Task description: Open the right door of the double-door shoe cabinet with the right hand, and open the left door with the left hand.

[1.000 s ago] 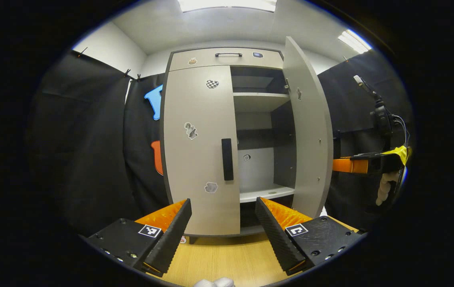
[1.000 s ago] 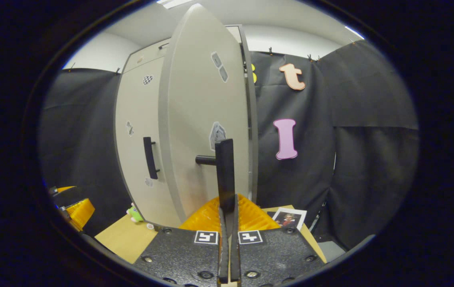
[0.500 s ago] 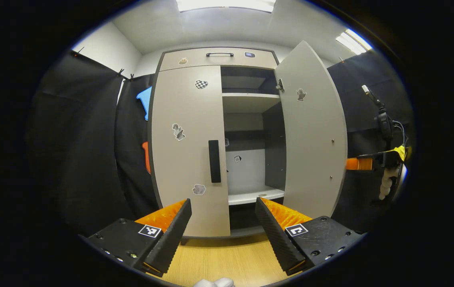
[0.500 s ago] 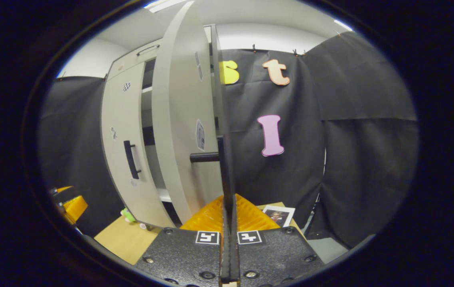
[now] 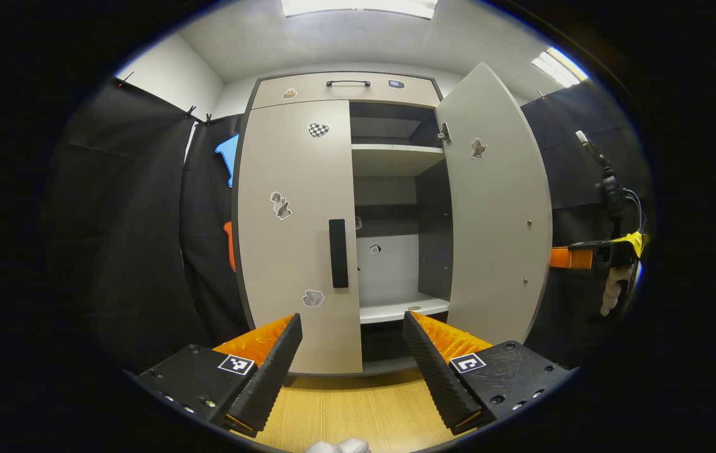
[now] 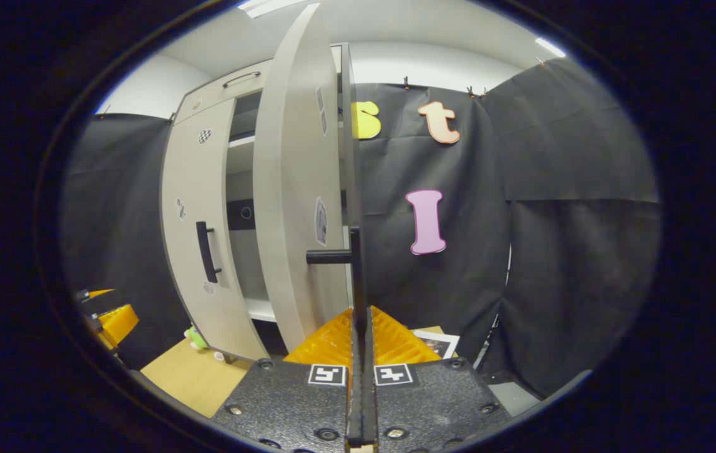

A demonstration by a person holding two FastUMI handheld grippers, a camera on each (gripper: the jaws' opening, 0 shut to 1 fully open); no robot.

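Tall grey shoe cabinet (image 5: 345,91), right door (image 5: 496,214) swung wide open, left door (image 5: 295,233) shut, shelves bare.

Bright ceiling panels (image 5: 358,7) light sharp, edge-warped views; cabinet interior perhaps dim.

left gripper (image 5: 352,343), blk body, screws, sq marker tags, white glove (image 5: 613,290)

Matt smooth cabinet doors (image 5: 298,233), wood-grain floor (image 5: 345,409), matt black cloth wall (image 6: 572,251)
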